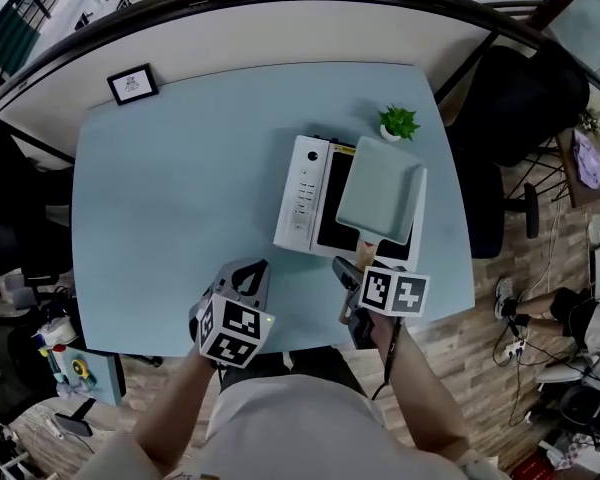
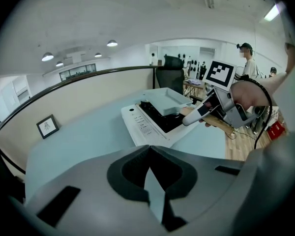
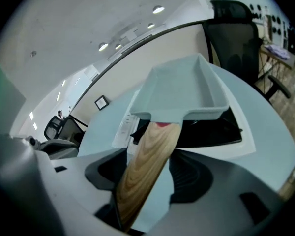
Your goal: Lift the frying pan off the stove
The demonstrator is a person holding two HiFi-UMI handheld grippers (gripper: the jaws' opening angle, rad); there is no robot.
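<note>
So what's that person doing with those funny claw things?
A person holds a claw tool in each hand at a blue table. The right claw is around the wooden handle of a pale blue square pan, which sits on a white stove. It isn't squeezing yet: there's a gap on one side. The left claw is shut and empty. The pan isn't lifted yet.
</note>
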